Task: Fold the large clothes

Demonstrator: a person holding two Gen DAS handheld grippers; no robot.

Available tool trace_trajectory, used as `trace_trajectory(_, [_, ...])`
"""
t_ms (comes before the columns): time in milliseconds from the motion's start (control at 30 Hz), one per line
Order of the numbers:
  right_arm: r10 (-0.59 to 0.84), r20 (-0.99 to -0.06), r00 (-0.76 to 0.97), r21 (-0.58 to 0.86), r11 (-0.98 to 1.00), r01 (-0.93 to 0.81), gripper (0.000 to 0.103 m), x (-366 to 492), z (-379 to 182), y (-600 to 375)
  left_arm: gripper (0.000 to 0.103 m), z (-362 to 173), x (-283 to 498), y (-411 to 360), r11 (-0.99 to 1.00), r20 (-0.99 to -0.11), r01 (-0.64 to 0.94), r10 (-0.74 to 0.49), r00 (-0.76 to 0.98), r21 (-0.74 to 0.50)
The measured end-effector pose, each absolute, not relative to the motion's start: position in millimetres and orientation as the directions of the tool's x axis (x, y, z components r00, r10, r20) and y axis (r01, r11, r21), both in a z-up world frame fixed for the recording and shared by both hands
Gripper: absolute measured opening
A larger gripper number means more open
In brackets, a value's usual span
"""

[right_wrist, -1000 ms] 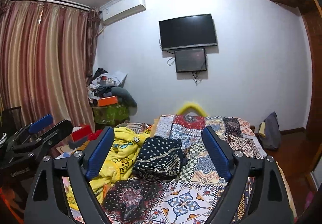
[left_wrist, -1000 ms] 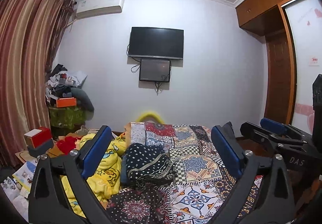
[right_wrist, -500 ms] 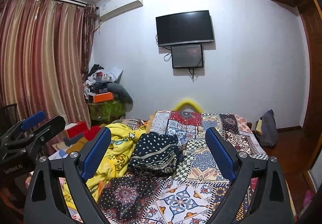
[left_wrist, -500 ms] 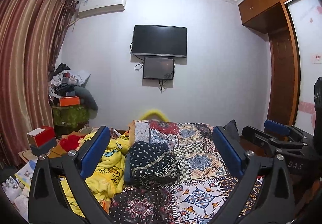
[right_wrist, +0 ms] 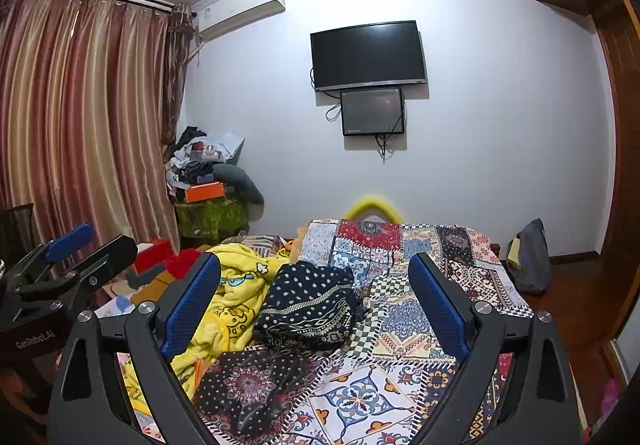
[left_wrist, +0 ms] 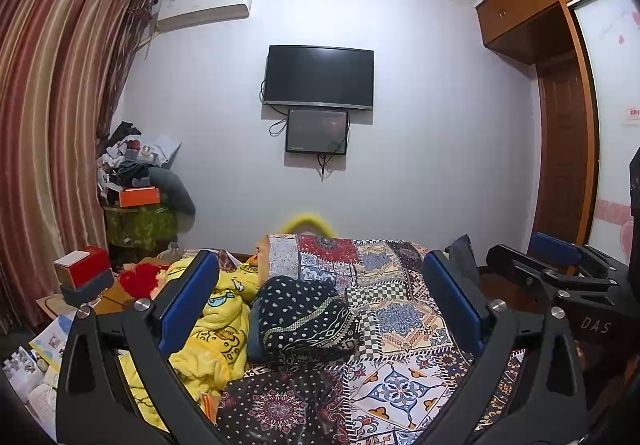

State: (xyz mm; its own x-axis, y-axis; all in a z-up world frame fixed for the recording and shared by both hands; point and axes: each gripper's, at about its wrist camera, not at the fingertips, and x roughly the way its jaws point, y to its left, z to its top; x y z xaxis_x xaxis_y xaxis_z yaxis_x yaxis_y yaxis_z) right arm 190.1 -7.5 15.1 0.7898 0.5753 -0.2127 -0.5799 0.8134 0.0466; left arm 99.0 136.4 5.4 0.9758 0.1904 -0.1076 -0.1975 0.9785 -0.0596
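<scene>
A dark navy dotted garment (left_wrist: 304, 319) lies folded in a bundle on the patchwork bedspread (left_wrist: 400, 309); it also shows in the right wrist view (right_wrist: 310, 303). A dark floral cloth (right_wrist: 256, 385) lies flat in front of it, also in the left wrist view (left_wrist: 280, 401). My left gripper (left_wrist: 320, 305) is open and empty, held above the bed, well short of the bundle. My right gripper (right_wrist: 316, 305) is open and empty at about the same height. Each gripper shows at the edge of the other's view.
A crumpled yellow cartoon blanket (left_wrist: 212, 329) lies on the bed's left side. A cluttered pile on a green stand (left_wrist: 136, 197) and curtains (left_wrist: 48, 133) are at the left. A TV (left_wrist: 320, 77) hangs on the far wall. A wardrobe (left_wrist: 560, 117) stands at the right.
Both grippers have tilted up slightly, so the bed sits lower in both views. Both stay open and empty. The clothes have not moved.
</scene>
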Motion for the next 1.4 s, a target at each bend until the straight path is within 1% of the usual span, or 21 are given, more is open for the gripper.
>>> trace_trajectory(767, [0.571,-0.214,0.792,0.038,0.815,-0.578,0.094,191.1,15.4,-7.5,0.102,1.9,105.9,140.3,0.979,-0.121,-0.185,0.174,0.977,-0.085])
trace_trajectory(900, [0.570,-0.213,0.794,0.036,0.816,-0.577,0.094,190.7,15.6,-7.4,0.102,1.8,106.6,141.5,0.983,-0.139,-0.160,0.147,0.979,-0.091])
trace_trajectory(1100, [0.569,-0.211,0.795,0.037,0.817,-0.575,0.094,190.7,15.7,-7.3,0.102,0.7,107.4,142.2,0.983,-0.143,-0.152,0.137,0.980,-0.103])
trace_trajectory(1400, [0.569,-0.209,0.796,0.038,0.818,-0.574,0.094,192.5,17.3,-3.6,0.102,-0.3,107.3,141.5,0.982,-0.142,-0.160,0.145,0.979,-0.096])
